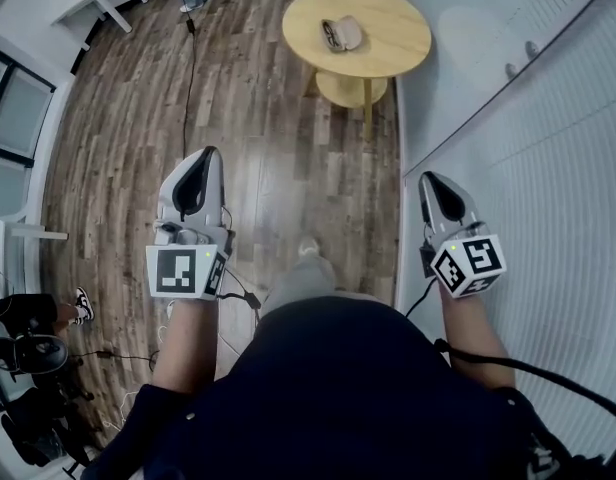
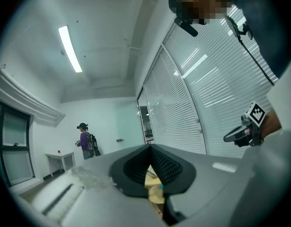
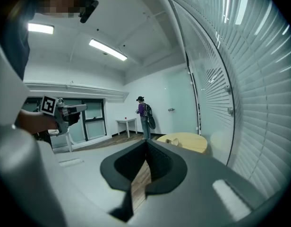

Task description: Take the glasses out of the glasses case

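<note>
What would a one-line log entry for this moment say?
left gripper: shut, empty | right gripper: shut, empty | case: on table, far ahead

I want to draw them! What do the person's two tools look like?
Both are pale grey pointed shells with black ridged pads. The left tool and right tool each carry a white cube with black square markers and trail a black cable. The person wears a dark top.
</note>
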Demonstrator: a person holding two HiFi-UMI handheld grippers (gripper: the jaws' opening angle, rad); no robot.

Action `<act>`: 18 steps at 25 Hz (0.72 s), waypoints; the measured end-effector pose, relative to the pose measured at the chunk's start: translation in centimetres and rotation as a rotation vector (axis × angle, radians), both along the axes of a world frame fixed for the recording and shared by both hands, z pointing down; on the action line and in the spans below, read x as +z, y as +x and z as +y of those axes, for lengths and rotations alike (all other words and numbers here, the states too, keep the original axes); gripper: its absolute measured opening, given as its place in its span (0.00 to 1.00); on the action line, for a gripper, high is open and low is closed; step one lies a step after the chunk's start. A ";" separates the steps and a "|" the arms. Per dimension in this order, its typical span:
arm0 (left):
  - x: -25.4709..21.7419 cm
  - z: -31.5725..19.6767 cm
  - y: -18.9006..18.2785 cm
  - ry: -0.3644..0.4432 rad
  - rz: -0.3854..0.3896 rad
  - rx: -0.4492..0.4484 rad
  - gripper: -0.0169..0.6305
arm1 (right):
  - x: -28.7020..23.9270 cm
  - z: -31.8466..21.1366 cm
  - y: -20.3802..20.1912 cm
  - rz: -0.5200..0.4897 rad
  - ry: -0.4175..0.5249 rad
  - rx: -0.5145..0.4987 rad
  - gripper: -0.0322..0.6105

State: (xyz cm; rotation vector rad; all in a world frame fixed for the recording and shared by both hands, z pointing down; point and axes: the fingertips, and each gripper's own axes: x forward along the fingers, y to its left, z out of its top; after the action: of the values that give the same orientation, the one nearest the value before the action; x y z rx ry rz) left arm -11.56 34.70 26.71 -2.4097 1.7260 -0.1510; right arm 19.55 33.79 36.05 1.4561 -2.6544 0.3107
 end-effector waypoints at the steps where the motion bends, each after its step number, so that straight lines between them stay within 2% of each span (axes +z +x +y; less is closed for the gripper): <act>1: -0.2 -1.2 -0.3 0.002 -0.002 0.009 0.04 | 0.0 -0.9 -0.5 0.008 -0.002 0.002 0.06; 8: -1.0 -8.8 -3.5 0.012 -0.005 0.051 0.04 | -1.0 -7.2 -3.5 0.027 -0.004 0.044 0.06; 14: -0.5 -14.5 -6.1 0.003 -0.001 0.105 0.04 | -2.0 -11.8 -7.9 0.030 0.015 0.059 0.06; 18: 0.1 -18.0 -6.6 -0.018 -0.002 0.118 0.04 | -2.3 -13.5 -8.3 0.028 0.008 0.079 0.06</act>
State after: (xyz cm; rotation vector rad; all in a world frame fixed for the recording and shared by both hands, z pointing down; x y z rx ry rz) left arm -18.13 16.70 26.85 -2.5147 1.5834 -0.1536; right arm 11.25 20.31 33.74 1.5584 -2.5840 0.2844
